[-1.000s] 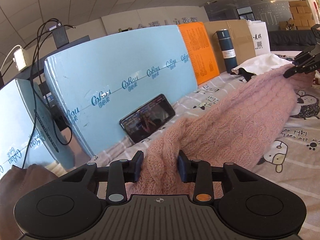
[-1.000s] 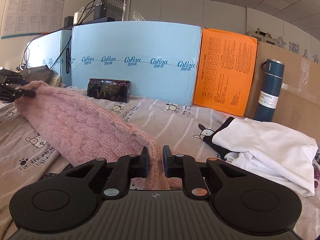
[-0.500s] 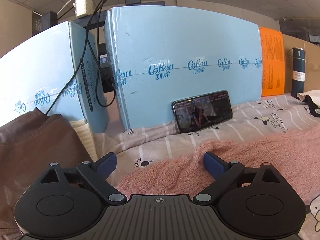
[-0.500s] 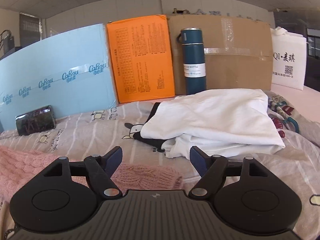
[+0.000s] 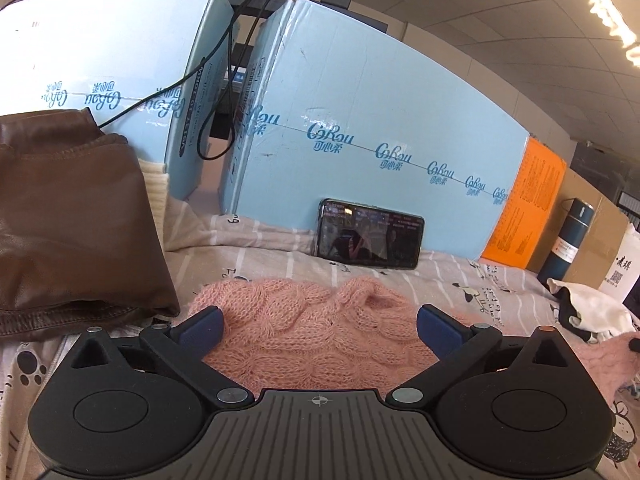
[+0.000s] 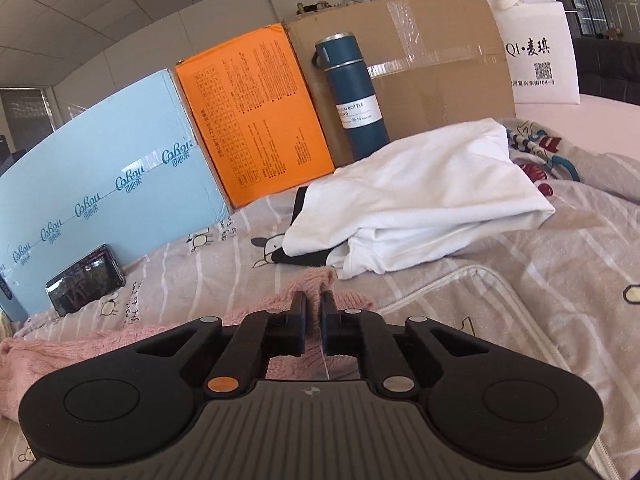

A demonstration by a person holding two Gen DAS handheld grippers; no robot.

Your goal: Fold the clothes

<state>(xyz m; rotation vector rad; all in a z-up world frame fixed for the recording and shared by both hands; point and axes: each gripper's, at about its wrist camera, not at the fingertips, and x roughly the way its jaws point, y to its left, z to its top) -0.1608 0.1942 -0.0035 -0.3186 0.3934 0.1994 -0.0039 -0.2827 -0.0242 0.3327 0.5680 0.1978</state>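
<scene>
The left tongs [image 5: 318, 326] gape wide over the pink cable-knit sweater [image 5: 312, 332]; the right tongs [image 6: 314, 304] pinch its fuzzy edge. It lies on a bed's printed sheet [image 6: 520, 280]. Behind stand blue boxes [image 5: 360, 120], a propped phone [image 5: 370, 234], a flask [image 6: 352, 96]. A white garment [image 6: 420, 196] and brown leather jacket [image 5: 72, 220] lie beside it.

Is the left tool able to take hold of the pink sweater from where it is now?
Probably yes. The left tool is open, and the pink sweater lies bunched between its fingers with nothing in front.
</scene>
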